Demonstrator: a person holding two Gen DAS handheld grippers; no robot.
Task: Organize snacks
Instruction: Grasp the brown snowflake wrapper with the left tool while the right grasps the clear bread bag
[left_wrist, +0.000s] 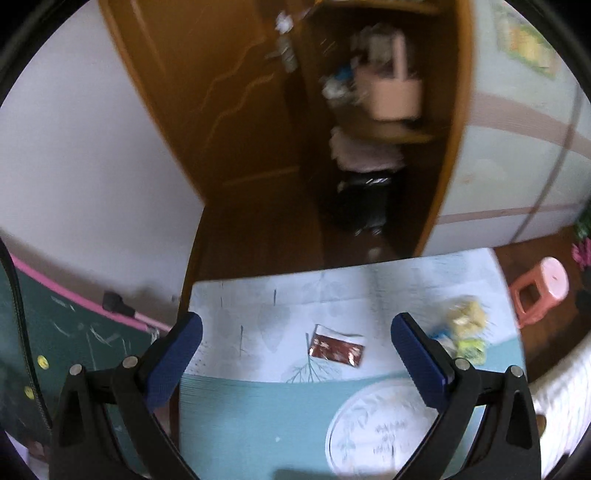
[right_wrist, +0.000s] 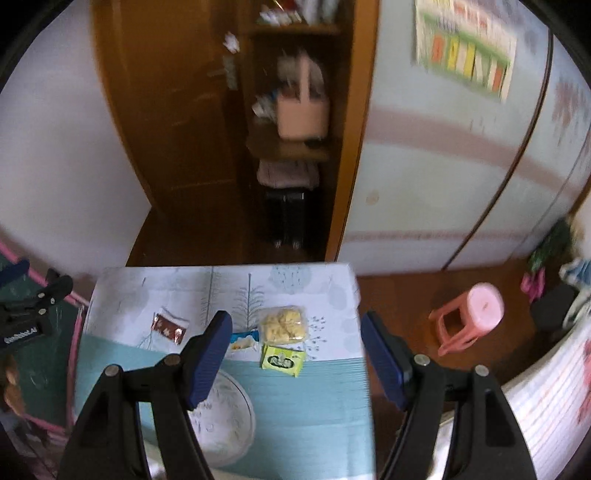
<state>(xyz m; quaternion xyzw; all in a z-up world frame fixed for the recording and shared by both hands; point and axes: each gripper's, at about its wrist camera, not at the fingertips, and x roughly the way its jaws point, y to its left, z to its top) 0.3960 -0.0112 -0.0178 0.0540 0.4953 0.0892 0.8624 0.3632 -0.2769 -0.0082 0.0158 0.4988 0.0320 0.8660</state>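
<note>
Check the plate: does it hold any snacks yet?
Empty. The plate shows only its printed pattern; all four snack packets lie beyond it.

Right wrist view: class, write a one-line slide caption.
Open right gripper above a table holding a brown sachet, clear cracker bag, green packet and white plate.

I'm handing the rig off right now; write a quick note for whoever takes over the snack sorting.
Left tongs: open, empty, above the table.
Right tongs: open, empty, above the table.
On the blue-and-white patterned tablecloth: dark red foil snack packet alone to the left; clear bag of yellow biscuits, lime-green wrapped packet and small blue-and-white packet clustered together.
White round patterned plate at the near edge; what shows of it is bare.
Done: nothing gathered yet.
Left: all four snacks remain to be picked up and organised, probably onto the plate.
</note>
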